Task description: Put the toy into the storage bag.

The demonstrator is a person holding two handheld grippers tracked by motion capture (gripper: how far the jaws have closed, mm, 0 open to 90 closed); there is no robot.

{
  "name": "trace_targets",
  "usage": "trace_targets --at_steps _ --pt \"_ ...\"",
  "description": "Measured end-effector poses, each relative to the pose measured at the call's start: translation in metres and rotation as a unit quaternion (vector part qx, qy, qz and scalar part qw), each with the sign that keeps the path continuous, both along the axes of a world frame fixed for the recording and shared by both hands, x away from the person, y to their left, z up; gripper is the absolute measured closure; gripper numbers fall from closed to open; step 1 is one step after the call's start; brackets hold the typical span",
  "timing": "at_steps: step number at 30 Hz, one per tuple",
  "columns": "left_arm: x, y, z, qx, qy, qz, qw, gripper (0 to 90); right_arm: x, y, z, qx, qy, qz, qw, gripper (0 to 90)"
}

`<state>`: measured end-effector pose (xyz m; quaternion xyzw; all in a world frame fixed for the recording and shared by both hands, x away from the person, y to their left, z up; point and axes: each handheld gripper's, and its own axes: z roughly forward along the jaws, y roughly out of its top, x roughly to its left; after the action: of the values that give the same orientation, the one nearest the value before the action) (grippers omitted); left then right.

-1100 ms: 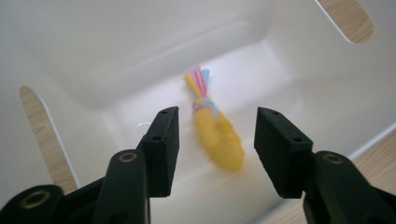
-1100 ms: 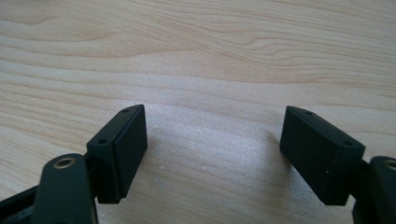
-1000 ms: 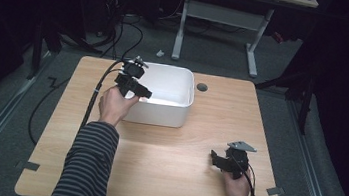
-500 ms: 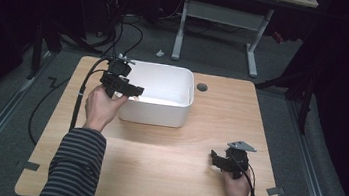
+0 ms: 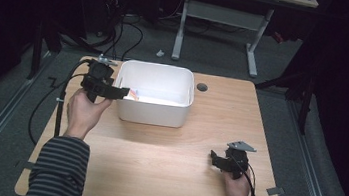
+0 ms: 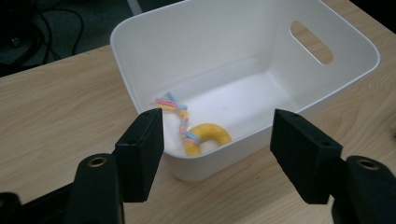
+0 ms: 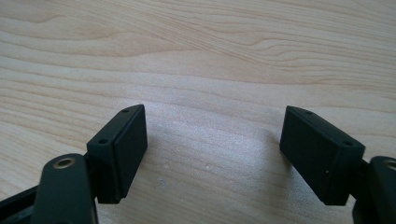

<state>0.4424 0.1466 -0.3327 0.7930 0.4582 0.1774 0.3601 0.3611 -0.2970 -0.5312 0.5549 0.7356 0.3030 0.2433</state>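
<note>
We see the rope-and-ring toy [image 6: 196,132] lying on the floor of the white bin [image 6: 140,56], near the corner closest to our left tongs [image 6: 215,140]. These have just been opening, spread with nothing between them. We judge the toy light and soft, the yellow ring firmer and the braided rope limp; the ring's arc looks the surest hold. Our right tongs [image 7: 212,154] rest spread and empty over the bare surface [image 7: 196,51].
</note>
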Motion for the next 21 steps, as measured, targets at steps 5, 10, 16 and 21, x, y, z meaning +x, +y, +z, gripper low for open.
trace_targets --at_steps 5,10,16,21 --pt "-0.008 0.018 -0.001 -0.013 -0.006 0.014 0.9998 35.2 0.000 0.000 0.000 0.002 0.001 -0.001 1.0000 23.2" --pt "-0.012 0.030 -0.007 -0.027 -0.008 0.027 0.9992 34.7 -0.001 0.001 0.000 0.001 0.001 -0.001 1.0000 23.2" --pt "-0.022 0.040 -0.016 -0.028 -0.006 0.031 0.9991 34.2 -0.001 0.001 0.000 0.002 0.002 -0.001 1.0000 23.2" --pt "-0.030 0.049 -0.023 -0.031 -0.010 0.036 0.9988 33.8 -0.001 0.001 0.000 0.001 0.002 -0.001 1.0000 23.2"
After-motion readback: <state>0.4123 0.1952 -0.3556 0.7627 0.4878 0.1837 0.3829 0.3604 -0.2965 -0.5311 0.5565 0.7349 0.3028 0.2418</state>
